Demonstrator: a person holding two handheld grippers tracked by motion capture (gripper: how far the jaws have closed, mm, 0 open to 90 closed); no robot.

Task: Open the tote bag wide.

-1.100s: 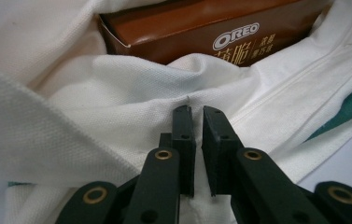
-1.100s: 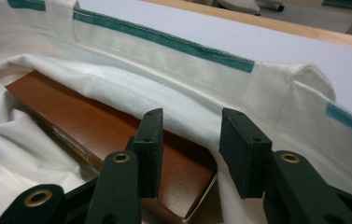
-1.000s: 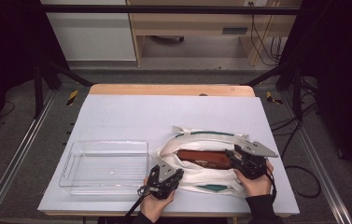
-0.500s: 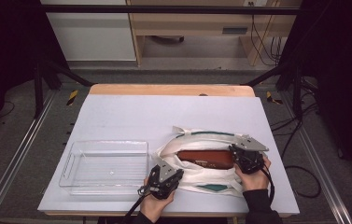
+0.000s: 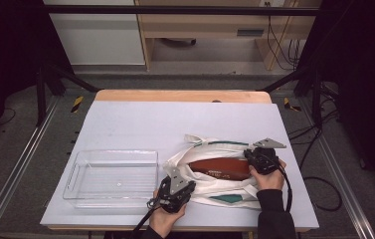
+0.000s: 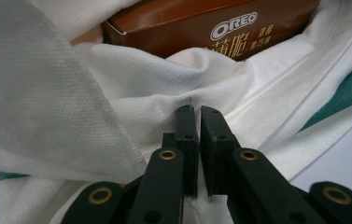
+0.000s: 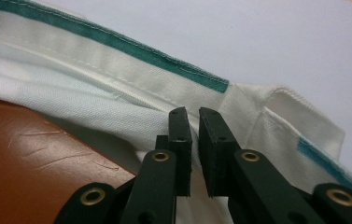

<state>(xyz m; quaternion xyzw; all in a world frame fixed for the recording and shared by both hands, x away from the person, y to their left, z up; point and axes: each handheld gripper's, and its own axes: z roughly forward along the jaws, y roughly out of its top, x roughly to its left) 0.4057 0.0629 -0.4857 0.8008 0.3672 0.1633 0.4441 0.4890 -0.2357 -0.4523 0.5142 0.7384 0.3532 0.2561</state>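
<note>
On worktop (image 5: 125,119), right of tray (image 5: 111,178): bag (image 5: 215,191), box (image 5: 220,168) inside. Left hand-held gripper (image 6: 193,112) pinching near rim. Right hand-held gripper (image 7: 191,114), jaws just closing, pinching far rim. Risk: thin fabric slips from either pinch, mouth collapses over box.

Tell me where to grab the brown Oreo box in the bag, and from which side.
Grip the Oreo box across its thin exposed long edge, coming from above through the mouth of the white bag. It lies flat with cloth wrapped over its ends, so probably only that top face and edge are free.
</note>
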